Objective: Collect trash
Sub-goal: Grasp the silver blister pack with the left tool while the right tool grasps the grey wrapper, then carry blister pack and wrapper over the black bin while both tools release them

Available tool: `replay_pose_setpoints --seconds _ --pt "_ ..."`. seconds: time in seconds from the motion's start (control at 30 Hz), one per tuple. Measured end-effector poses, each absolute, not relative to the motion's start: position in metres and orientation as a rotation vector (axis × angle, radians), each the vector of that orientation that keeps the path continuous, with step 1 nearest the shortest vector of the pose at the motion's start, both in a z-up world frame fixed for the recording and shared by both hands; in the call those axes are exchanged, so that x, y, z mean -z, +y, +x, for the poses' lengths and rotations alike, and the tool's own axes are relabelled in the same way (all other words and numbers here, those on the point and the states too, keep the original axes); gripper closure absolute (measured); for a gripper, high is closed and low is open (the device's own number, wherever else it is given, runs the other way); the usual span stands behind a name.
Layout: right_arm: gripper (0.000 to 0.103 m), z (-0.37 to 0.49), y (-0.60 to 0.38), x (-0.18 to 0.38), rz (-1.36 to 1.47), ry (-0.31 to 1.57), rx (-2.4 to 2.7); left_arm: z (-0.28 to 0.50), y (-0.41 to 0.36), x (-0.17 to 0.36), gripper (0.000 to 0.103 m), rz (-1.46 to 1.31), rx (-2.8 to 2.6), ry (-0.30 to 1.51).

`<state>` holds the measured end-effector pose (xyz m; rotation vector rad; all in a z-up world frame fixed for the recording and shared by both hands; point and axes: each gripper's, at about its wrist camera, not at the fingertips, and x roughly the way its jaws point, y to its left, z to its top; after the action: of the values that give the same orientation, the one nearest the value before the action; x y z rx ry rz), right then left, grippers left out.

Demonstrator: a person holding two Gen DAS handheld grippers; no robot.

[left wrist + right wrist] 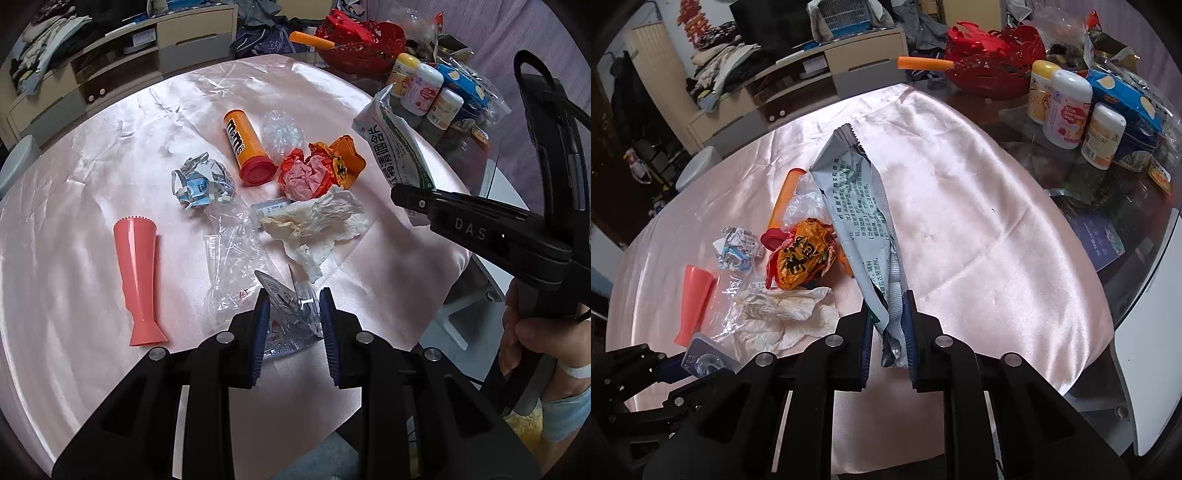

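A glossy pink satin cloth (979,221) is covering the table, creased and shining. The grey foil packet (857,206) is looking crinkled and matt, the tissue (317,221) rough and papery, the coral cone (138,280) smooth plastic.

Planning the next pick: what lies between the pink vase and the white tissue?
Left wrist view: crinkled clear plastic film lies between the pink vase and the white tissue, on the cloth.
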<state>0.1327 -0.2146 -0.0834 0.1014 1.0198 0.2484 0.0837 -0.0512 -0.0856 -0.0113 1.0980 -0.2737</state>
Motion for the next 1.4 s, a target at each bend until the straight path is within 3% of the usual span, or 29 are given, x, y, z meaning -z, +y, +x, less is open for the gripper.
replay_pose_setpoints --seconds 0.4,0.73,1.4 --pt "0.086 0.082 -0.249 0.046 0.126 0.960 -0.171 0.044 -0.066 0.057 0.078 0.016 0.331 1.025" --pt "0.086 0.016 -0.284 0.045 0.146 0.958 -0.073 -0.003 -0.093 0.053 0.078 0.023 0.420 1.008" --pt "0.086 -0.046 -0.310 0.151 0.263 1.191 -0.011 -0.043 -0.143 0.163 0.078 0.125 0.486 1.181"
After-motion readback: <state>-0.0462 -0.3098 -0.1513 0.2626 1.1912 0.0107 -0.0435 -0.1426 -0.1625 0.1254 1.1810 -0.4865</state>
